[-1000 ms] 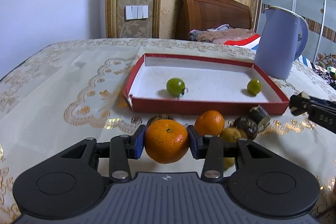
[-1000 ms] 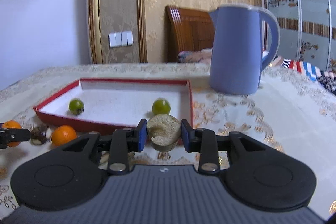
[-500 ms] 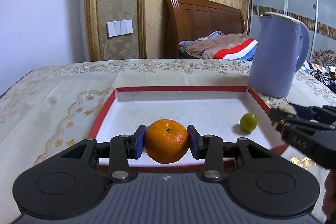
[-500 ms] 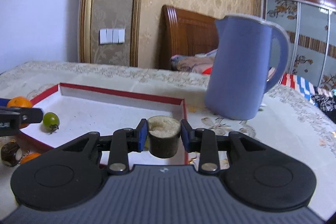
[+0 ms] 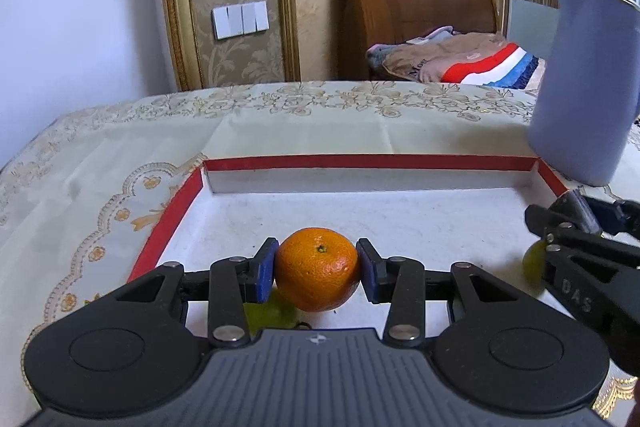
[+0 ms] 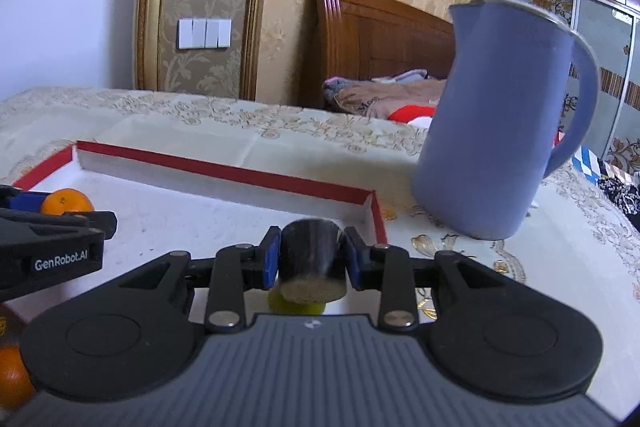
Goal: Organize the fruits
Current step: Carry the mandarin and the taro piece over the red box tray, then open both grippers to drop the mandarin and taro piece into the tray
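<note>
"GenRobot.AI" is printed in white on the left gripper (image 6: 60, 215) as seen from the right wrist; "DAS" is moulded on the right gripper (image 5: 560, 227) in the left wrist view, and "Mos…" can be partly read on a brown blanket (image 5: 440, 61). An orange (image 5: 316, 269) is pinched btwn the left gripper's (image 5: 316, 271) blue pads, held over the tray (image 5: 360, 161), w/ a green fruit (image 5: 272, 313) partly hidden below it. A dark cut chunk (image 6: 310, 263) w/ a pale end is clamped in the right gripper (image 6: 310, 261), above another green fruit (image 6: 296, 305), near the tray's right wall. A blue jug (image 6: 496, 131) is stood just beside the tray's right corner. A second orange (image 6: 12, 375) is seen at the lower left, outside the tray. All is set on a cream embroidered cloth (image 5: 100, 167); a wooden headboard (image 5: 412, 23), white switches (image 5: 240, 19) and gold wallpaper are behind.
</note>
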